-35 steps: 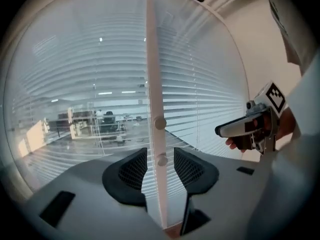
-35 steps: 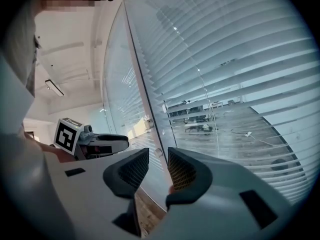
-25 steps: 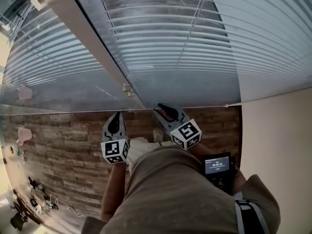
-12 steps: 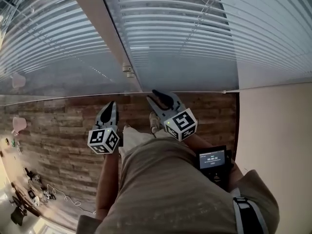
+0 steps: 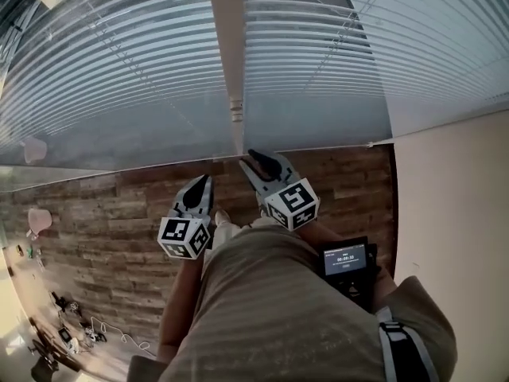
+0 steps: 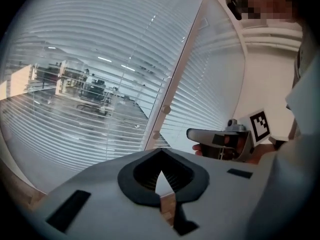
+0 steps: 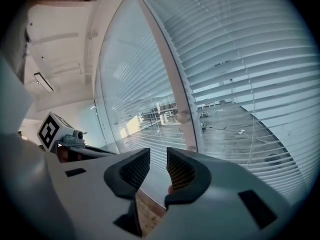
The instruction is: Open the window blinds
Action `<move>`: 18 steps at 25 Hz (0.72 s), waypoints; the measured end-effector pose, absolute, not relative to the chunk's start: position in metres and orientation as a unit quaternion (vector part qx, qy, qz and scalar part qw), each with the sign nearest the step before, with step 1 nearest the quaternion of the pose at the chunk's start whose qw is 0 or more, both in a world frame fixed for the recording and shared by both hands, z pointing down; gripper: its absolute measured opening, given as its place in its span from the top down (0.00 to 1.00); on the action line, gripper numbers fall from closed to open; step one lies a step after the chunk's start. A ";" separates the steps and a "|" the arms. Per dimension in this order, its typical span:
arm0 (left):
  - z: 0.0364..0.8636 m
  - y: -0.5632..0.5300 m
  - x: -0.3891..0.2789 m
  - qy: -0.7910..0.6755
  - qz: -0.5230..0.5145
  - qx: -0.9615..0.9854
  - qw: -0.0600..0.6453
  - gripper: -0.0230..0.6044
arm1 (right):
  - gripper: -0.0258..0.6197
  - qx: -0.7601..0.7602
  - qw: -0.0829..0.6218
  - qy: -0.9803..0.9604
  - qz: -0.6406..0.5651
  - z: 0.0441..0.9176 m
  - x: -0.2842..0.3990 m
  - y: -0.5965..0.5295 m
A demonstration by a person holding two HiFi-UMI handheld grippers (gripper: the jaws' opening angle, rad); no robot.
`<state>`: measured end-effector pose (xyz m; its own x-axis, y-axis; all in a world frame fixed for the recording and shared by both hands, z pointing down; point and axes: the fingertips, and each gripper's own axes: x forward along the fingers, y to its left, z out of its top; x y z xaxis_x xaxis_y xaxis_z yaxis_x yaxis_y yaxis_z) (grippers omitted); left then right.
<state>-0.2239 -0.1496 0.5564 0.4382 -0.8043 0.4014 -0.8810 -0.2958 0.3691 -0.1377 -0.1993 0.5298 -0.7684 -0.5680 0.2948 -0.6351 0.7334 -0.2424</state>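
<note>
1. The left tongs are clenched on nothing.
2. The right tongs, at 1 o'clock from the left, are released and empty.
3. The window blinds hang lowered at 12 o'clock, ahead of both.

Glossy smooth blinds; matt wood-plank floor

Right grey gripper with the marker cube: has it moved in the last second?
Yes: the right gripper edged left, nearer the foot of the white window post.
</note>
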 end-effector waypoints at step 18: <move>0.571 0.014 -0.298 -0.434 0.074 0.861 0.253 0.94 | 0.79 0.360 0.134 -0.915 0.121 0.545 -0.243 -0.045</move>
<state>-0.2980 0.0144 0.5708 0.6119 -0.7106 0.3472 -0.7855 -0.4946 0.3720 -0.2428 -0.0453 0.5454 -0.7047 -0.6272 0.3318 -0.6920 0.7109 -0.1257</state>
